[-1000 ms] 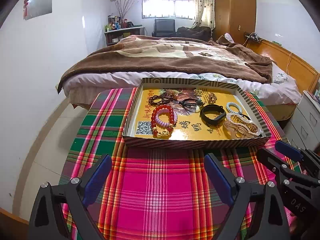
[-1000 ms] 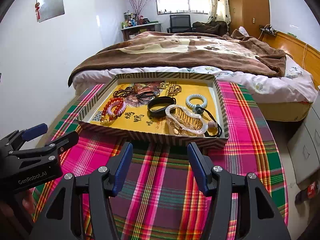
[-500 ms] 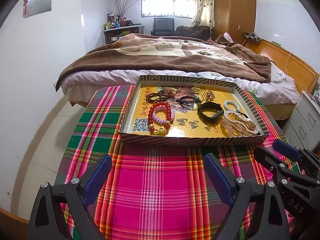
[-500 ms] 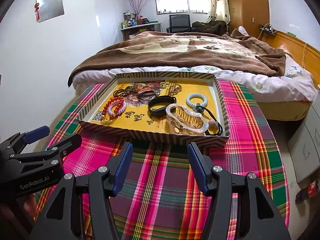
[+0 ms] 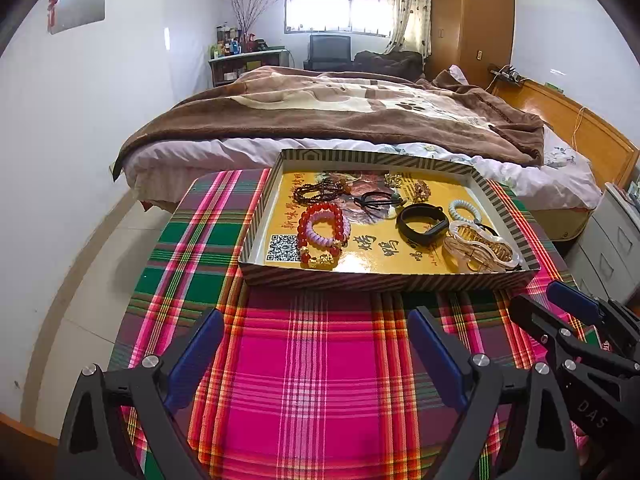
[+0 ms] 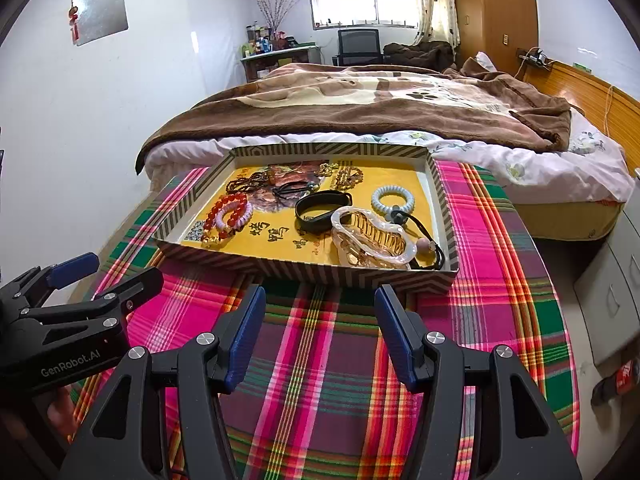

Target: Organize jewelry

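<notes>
A striped cardboard tray (image 5: 384,280) (image 6: 304,270) with a yellow floor holds jewelry: a red bead bracelet (image 5: 322,222) (image 6: 224,210) with a lilac one, a black band (image 5: 422,222) (image 6: 320,210), a pale blue coil ring (image 5: 464,210) (image 6: 392,200), a clear dish of gold chains (image 5: 480,246) (image 6: 372,238), dark beads (image 5: 316,192). My left gripper (image 5: 316,340) is open and empty, above the cloth in front of the tray. My right gripper (image 6: 320,320) is open and empty, close to the tray's front wall.
The tray sits on a round table with a pink, green plaid cloth (image 5: 304,380) (image 6: 320,380). A bed with a brown blanket (image 5: 340,112) stands right behind. White drawers (image 6: 616,292) are at the right. Each gripper shows in the other's view (image 5: 576,336) (image 6: 68,304).
Both grippers have drifted slightly back and to the left of the tray. Both jaws stay open. The jewelry has not moved.
</notes>
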Action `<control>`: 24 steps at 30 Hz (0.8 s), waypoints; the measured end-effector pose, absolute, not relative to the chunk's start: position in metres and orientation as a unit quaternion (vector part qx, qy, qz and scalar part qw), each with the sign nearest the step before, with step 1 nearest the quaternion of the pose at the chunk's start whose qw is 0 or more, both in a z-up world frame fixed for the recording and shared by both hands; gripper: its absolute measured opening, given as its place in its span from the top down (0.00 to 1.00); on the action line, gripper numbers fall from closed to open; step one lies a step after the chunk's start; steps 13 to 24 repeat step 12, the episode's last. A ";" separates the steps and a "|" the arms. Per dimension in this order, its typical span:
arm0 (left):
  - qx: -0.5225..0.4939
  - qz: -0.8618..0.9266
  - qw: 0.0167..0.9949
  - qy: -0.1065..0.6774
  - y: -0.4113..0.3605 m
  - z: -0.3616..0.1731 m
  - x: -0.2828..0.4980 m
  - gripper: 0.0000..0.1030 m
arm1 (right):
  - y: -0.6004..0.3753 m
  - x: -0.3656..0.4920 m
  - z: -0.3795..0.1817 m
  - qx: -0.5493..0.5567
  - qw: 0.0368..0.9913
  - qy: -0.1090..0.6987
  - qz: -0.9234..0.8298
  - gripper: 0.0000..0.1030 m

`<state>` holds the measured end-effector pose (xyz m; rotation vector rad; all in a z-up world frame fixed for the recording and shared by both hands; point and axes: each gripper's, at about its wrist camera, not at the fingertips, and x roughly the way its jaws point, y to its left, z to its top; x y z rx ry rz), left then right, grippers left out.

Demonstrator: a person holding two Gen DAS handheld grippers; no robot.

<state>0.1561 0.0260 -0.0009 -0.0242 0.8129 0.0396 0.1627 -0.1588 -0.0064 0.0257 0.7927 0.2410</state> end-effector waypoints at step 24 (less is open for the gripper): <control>-0.008 0.026 0.918 0.396 0.027 -0.003 0.157 0.09 | -0.158 0.161 -0.007 0.012 0.915 0.385 0.117 0.44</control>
